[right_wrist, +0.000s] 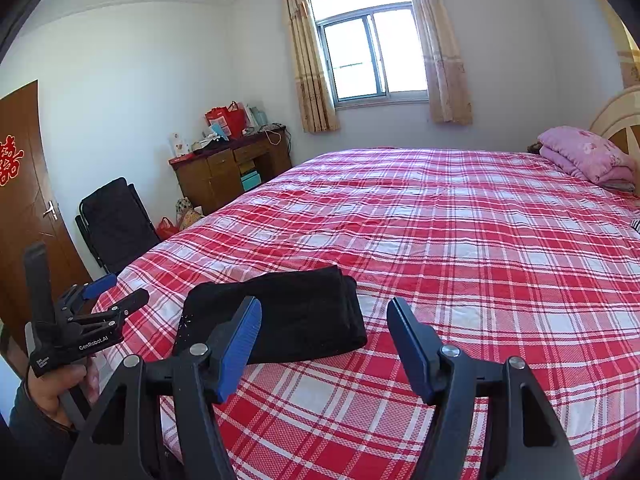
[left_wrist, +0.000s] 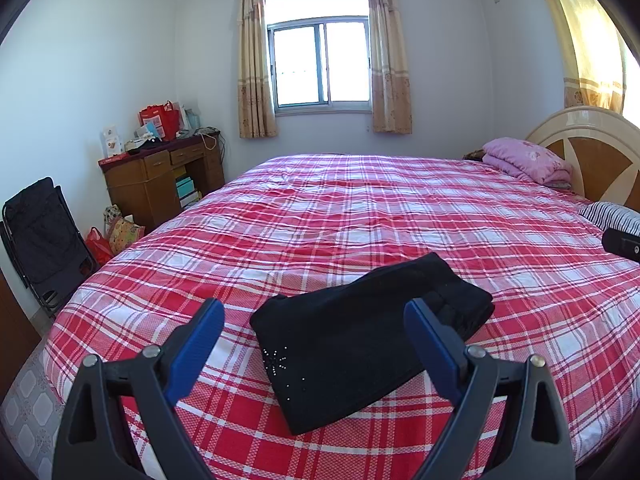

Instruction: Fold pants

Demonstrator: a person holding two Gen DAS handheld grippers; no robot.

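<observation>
The black pants [left_wrist: 360, 336] lie folded into a compact bundle on the bed [left_wrist: 400, 208], on its red-and-white plaid sheet, in the lower middle of the left wrist view. Their long axis runs from lower left to upper right, the bead-decorated end nearest the camera. The left gripper [left_wrist: 316, 320] stands wide open over them, holding nothing. The right gripper [right_wrist: 324, 320] is likewise spread and empty, with the pants just past its left finger. A wooden desk [right_wrist: 228, 172] holds red bags at upper left.
</observation>
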